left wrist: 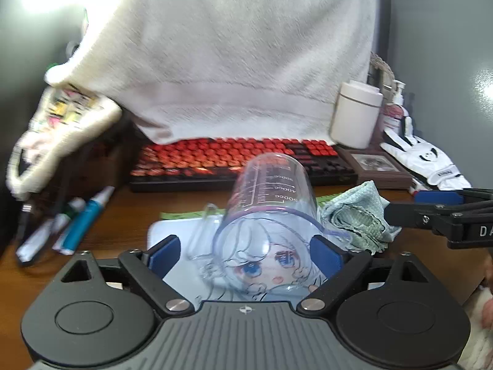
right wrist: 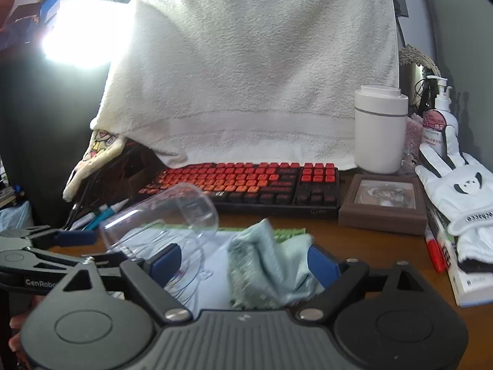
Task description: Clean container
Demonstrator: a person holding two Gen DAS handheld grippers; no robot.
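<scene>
The left gripper [left wrist: 245,254] stands wide apart around the clear measuring cup [left wrist: 271,203], which lies on its side on the desk [left wrist: 132,215]. The right gripper [right wrist: 243,260] is also spread wide, with the green cloth [right wrist: 268,262] lying loose between its pads.

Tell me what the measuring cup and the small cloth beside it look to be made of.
Measuring cup: clear, glossy, likely plastic; the keyboard shows through its wall, and graduation marks are printed on it. Small cloth: pale green, matte, soft woven or microfibre fabric, going by its crumpled folds and fuzzy edge; exact fibre unclear.
</scene>
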